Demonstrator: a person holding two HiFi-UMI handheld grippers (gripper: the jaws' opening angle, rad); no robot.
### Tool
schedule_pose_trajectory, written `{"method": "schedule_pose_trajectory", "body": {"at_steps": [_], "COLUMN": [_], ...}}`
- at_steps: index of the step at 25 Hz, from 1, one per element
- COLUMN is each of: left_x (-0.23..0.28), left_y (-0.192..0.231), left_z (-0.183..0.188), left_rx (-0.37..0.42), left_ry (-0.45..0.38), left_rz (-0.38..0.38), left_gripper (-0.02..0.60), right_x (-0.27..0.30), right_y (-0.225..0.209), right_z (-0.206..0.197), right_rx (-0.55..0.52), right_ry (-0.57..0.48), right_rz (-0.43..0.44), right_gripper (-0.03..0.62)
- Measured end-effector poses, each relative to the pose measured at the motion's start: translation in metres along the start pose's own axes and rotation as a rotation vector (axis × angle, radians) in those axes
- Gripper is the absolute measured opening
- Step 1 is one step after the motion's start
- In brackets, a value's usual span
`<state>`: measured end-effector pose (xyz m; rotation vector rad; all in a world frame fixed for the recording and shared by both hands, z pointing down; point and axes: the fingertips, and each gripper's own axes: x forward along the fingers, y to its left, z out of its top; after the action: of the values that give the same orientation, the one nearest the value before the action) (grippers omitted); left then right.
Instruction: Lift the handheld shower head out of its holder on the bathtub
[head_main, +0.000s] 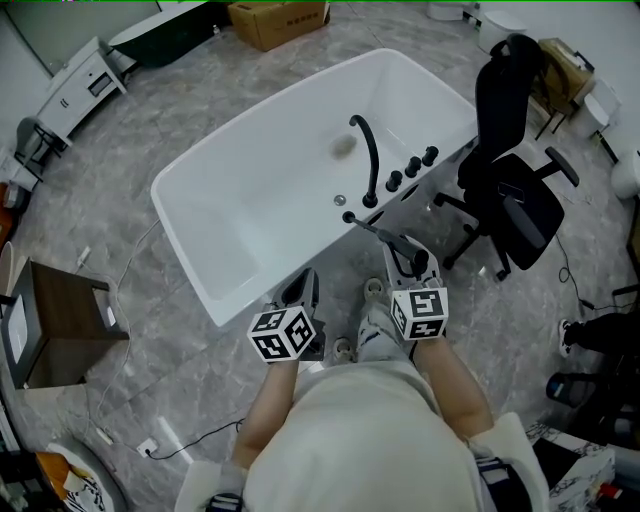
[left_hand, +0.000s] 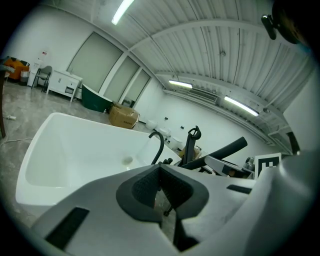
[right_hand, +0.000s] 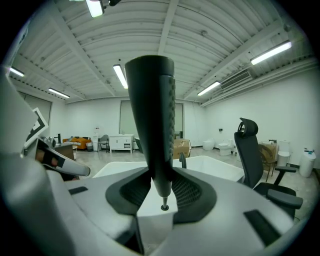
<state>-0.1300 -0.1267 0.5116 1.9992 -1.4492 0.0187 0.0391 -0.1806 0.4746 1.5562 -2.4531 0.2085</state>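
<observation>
Shower head (right_hand: 150, 110) is clamped in right gripper (right_hand: 162, 189) jaws; left gripper (left_hand: 160, 181) jaws sit together, empty.

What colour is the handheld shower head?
The shower head is black, clearest in the right gripper view.

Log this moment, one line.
right gripper: shut on shower head | left gripper: shut, empty | shower head: held up beside bathtub
</observation>
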Motion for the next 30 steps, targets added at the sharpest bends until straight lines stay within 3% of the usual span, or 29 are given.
{"method": "schedule_pose_trajectory", "body": {"at_steps": [20, 30], "left_x": [-0.032, -0.037], "left_y": [-0.023, -0.026], "left_z": [-0.004, -0.006], "left_rx": [0.073, 0.081], "left_ry": [-0.006, -0.009], "left_rz": [-0.025, -0.029], "left_gripper": [0.020, 0.020], "right_x": [-0.096, -0.108], "right_y": [0.000, -0.006], "right_z": [0.024, 0.023], "right_rx": [0.027, 0.054], "right_ry": [-0.094, -0.106], "right_rz": [-0.033, -0.053], "right_gripper": [0.141, 0.141]}}
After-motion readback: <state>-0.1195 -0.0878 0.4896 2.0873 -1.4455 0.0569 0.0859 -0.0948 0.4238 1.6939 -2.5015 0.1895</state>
